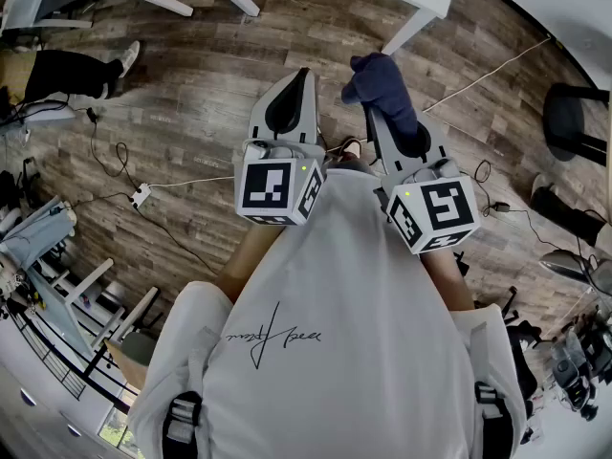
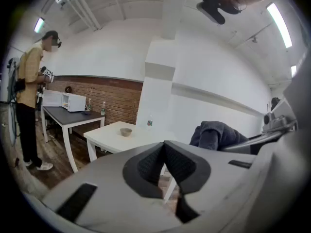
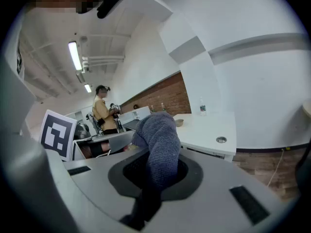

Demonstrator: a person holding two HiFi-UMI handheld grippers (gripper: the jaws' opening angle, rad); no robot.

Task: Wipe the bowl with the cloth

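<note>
1. While both tongs hang out over the wood floor (image 1: 191,94), the white desk (image 2: 109,139) stands a good way ahead of them.
2. The left tongs (image 2: 164,147) are clenched tight, pad against pad, with nothing between them.
3. The right tongs (image 3: 156,171) are grasping the cloth (image 3: 158,135).
4. The cloth is dark blue and fuzzy. It goes down between the two pads, and a fat bunch of it sticks up past the tips.
5. The bowl (image 2: 126,131) is small and tan. It stands on the white desk, nearer the desk's far edge than its near edge.
6. The bowl stands by itself, well apart from the cloth and both tongs.
7. A water bottle (image 2: 149,122) stands at the far edge of the same desk, a little to the right of the bowl in the left gripper view.
8. The two tongs are side by side and point the same way, a little downward.
9. A person (image 2: 29,91) in a yellow top stands at a dark desk (image 2: 63,114) by the brick wall (image 2: 116,96). A white microwave (image 2: 73,101) sits on that dark desk.
</note>
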